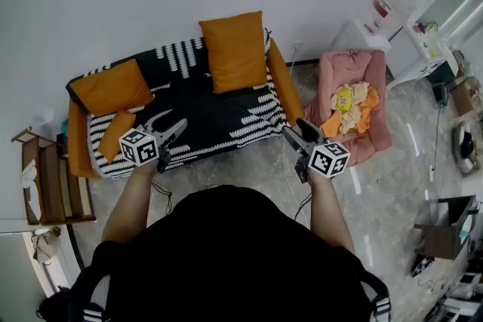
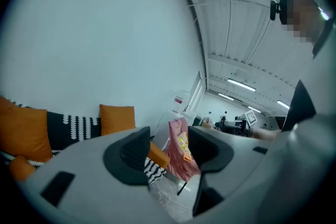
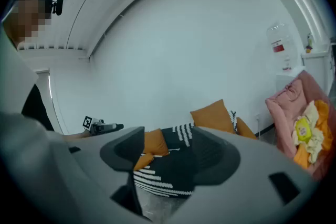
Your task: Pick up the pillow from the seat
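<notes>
An orange-armed sofa (image 1: 281, 90) with a black-and-white cover holds three orange pillows. A large one (image 1: 237, 50) leans on the backrest at the right, another (image 1: 113, 87) lies at the left, and a small one (image 1: 117, 133) sits by the left front edge. My left gripper (image 1: 172, 124) hovers over the seat's front left, open and empty, close to the small pillow. My right gripper (image 1: 296, 130) is open and empty off the sofa's front right corner. The left gripper view looks past its open gripper (image 2: 170, 147) at a pillow (image 2: 116, 118). The right gripper (image 3: 168, 152) frames the seat and pillows (image 3: 212, 115).
A pink chair (image 1: 381, 98) with yellow and orange soft things stands right of the sofa. A wooden shelf (image 1: 45, 177) stands at the left. A water dispenser (image 1: 389, 7) and a white table are at the back right. A cable lies on the floor by the sofa's front.
</notes>
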Tool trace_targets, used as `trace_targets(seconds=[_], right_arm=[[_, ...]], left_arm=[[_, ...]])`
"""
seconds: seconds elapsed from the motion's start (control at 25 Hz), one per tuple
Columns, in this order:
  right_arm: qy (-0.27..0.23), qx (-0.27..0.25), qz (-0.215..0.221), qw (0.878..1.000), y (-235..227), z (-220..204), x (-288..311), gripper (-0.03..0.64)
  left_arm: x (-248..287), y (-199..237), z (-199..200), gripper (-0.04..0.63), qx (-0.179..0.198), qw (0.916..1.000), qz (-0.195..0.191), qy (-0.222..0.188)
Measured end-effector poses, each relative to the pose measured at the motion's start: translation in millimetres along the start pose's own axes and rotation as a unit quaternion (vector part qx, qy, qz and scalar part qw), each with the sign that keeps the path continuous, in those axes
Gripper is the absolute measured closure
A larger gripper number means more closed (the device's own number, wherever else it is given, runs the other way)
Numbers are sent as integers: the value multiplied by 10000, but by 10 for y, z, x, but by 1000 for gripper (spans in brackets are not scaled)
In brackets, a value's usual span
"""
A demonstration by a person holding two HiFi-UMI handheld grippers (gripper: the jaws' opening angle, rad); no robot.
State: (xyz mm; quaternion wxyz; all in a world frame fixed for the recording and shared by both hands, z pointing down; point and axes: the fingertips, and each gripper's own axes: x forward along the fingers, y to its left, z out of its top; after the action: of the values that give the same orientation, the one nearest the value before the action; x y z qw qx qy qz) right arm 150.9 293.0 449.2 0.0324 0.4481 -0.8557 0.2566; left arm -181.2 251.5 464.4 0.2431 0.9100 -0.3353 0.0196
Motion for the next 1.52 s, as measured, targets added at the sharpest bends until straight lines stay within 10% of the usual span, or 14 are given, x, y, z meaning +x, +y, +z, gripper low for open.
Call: trace_targets(seconds=[1.52], right_arm=[[18, -95, 456, 9989, -143, -30, -230, 261]], left_arm=[[150, -528, -113, 364, 61, 9991, 234, -337]])
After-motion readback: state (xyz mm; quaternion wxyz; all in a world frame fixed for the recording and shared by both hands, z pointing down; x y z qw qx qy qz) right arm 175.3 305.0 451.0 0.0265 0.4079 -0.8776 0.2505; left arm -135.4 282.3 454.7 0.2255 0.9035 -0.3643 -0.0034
